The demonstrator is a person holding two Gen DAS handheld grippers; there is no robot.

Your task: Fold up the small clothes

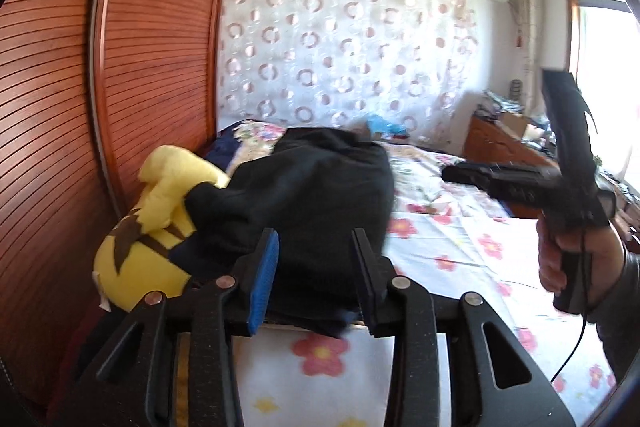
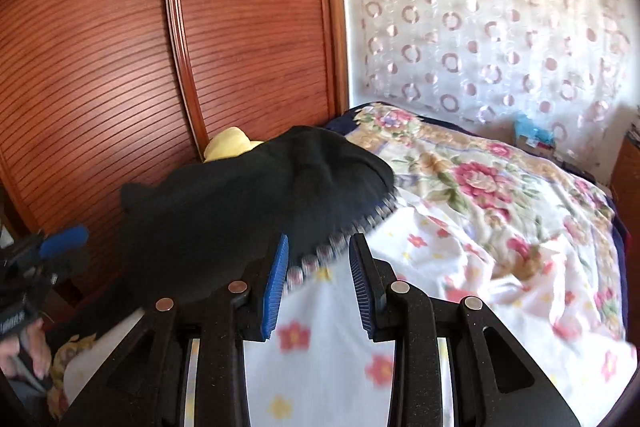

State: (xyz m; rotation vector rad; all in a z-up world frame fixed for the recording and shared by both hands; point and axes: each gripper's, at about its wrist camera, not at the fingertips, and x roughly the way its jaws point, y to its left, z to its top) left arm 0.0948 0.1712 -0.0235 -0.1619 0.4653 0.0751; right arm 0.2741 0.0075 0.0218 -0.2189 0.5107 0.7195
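A black garment (image 1: 312, 195) lies heaped on the flowered bed sheet (image 1: 460, 227), partly over a yellow plush toy (image 1: 160, 219). My left gripper (image 1: 316, 267) is open, its jaws standing on either side of the garment's near edge, with nothing gripped. My right gripper (image 2: 318, 279) is open and empty above the sheet, just right of the garment's patterned hem (image 2: 340, 243). The black garment (image 2: 256, 203) fills the middle left of the right wrist view. The right gripper also shows at the right of the left wrist view (image 1: 452, 173), held in a hand.
A slatted wooden wardrobe (image 1: 120, 67) stands close along the left of the bed. A floral quilt (image 2: 480, 179) covers the far part of the bed. A patterned curtain (image 1: 340, 47) hangs behind. A cluttered wooden cabinet (image 1: 504, 143) stands at the far right.
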